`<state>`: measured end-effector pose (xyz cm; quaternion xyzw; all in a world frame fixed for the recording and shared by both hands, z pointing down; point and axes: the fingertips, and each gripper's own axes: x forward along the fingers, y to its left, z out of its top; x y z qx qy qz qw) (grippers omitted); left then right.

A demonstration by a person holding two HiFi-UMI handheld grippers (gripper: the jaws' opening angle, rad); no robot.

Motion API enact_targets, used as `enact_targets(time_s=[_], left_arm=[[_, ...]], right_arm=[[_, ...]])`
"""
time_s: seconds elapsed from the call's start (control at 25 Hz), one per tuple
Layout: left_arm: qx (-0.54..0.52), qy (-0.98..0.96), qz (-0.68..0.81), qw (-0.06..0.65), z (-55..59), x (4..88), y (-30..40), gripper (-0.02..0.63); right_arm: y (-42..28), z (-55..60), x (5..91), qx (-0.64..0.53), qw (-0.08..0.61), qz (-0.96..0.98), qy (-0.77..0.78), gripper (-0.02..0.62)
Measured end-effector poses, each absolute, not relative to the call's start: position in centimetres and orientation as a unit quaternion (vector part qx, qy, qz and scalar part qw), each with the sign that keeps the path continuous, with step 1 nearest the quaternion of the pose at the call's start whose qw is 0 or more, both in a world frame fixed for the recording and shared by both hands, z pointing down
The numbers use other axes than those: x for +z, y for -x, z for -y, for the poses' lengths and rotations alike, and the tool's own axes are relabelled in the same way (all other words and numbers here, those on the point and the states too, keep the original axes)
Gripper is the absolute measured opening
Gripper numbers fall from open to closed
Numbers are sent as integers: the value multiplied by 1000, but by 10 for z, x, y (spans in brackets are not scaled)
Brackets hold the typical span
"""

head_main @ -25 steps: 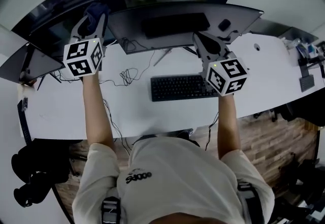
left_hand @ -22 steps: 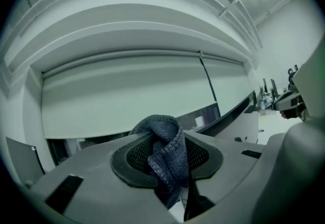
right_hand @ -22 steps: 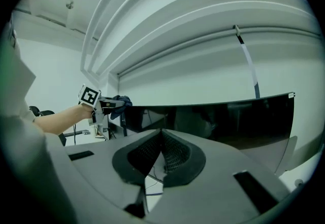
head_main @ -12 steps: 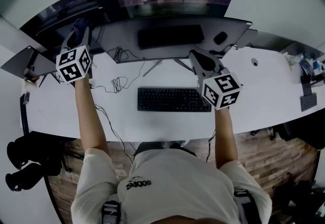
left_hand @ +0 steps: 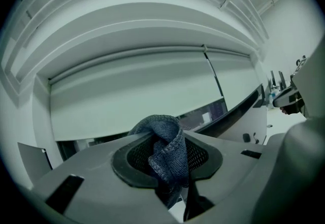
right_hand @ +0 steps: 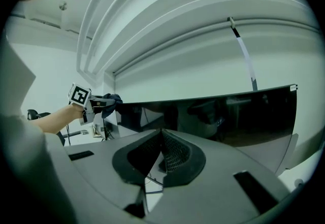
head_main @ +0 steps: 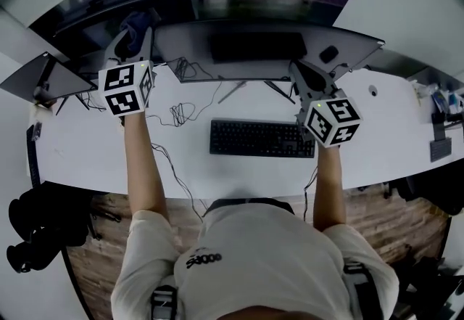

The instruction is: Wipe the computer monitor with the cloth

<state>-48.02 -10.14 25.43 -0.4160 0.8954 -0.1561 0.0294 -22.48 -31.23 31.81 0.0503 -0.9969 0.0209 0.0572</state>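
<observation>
At left end of curved black monitor point(head_main: 261, 46), left claw point(left_hand: 163, 134) clamped on crumpled blue knit cloth point(left_hand: 167, 156), right claw point(right_hand: 162, 131) closed, empty

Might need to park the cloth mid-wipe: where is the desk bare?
Bare: desk right of the keyboard, up to the far-right clutter, and the front-left corner. Crowded: cables left of the keyboard, below the monitor.

Your white tabletop point(head_main: 94, 159) curves across in front of you. A black keyboard point(head_main: 262, 138) lies flat near its middle, and a loose tangle of thin cables point(head_main: 181, 109) lies just to its left. Behind the keyboard the curved monitor point(head_main: 254, 46) stands along the back edge. A second screen point(head_main: 43, 79) sits at the left end, and small clutter point(head_main: 438, 104) at the far right.
</observation>
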Motion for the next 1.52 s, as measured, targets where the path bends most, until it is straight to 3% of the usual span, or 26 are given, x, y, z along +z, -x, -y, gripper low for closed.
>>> enact_targets(time_s=[0.36, 0.68, 1.52], left_arm=[[-130, 420, -896, 58, 97, 248, 484, 126], [-184, 384, -902, 65, 117, 242, 465, 126], [-105, 476, -873, 13, 276, 250, 331, 124]], right_arm=[[233, 312, 311, 85, 36, 995, -46, 3], [212, 340, 318, 75, 49, 996, -18, 3], [79, 453, 320, 34, 57, 998, -22, 4]])
